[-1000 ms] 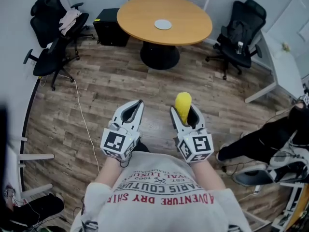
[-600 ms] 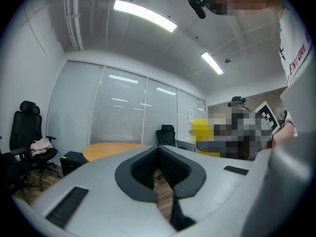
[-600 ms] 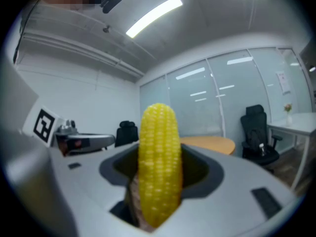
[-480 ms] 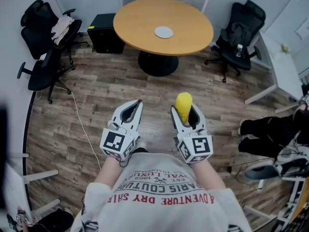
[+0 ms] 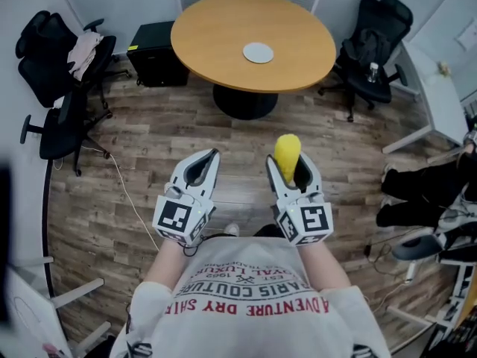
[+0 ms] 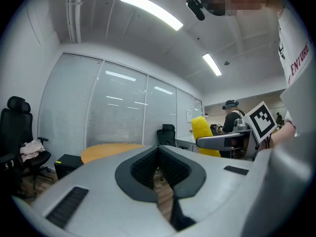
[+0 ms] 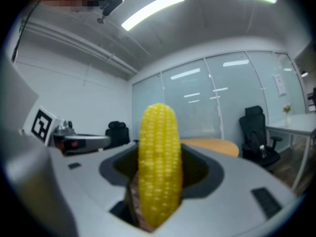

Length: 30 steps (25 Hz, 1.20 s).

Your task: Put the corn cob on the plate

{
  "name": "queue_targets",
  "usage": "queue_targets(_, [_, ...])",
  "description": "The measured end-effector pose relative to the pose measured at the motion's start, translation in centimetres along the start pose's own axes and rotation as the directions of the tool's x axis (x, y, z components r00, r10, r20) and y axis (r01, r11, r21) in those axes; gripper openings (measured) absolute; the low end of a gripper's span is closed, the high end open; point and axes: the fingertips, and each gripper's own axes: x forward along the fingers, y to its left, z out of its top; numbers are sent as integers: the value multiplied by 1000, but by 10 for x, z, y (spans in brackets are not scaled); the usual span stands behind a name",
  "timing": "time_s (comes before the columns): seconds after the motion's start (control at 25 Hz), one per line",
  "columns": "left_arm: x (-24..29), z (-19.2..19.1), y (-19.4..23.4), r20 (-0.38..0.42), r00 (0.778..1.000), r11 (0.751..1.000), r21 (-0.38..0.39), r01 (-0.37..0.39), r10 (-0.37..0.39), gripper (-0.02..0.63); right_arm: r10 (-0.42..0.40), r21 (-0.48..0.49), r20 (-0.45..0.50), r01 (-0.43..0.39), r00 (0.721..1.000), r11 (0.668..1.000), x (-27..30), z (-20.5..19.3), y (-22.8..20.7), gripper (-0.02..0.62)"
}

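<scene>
One end of the corn cob [image 5: 286,154] hides inside the right claw [image 5: 289,164] squeezing it, its tip poking straight ahead toward the far plate [image 5: 258,52], while the left claw [image 5: 209,160] is closed, empty.

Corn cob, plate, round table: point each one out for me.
corn cob [image 7: 159,167]: right gripper view, middle of its kernels.
plate [image 5: 258,52]: head view, its bare centre.
round table [image 5: 212,28]: head view, bare wood left of the plate.

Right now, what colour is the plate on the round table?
Pale grey-white; the plate on the table shows best in the head view.
</scene>
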Motion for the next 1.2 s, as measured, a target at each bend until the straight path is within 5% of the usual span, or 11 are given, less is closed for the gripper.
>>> queue_targets(0.52, [68,-9,53,-8,998,998,-3,-70,70,32,65,18,-19,-65,998,998,94,-1,-41,265])
queue_targets(1.2, [263,1,101,5,966,966,0,-258,258,32,280,-25,-64,-282,958,959,250,20,-179,265])
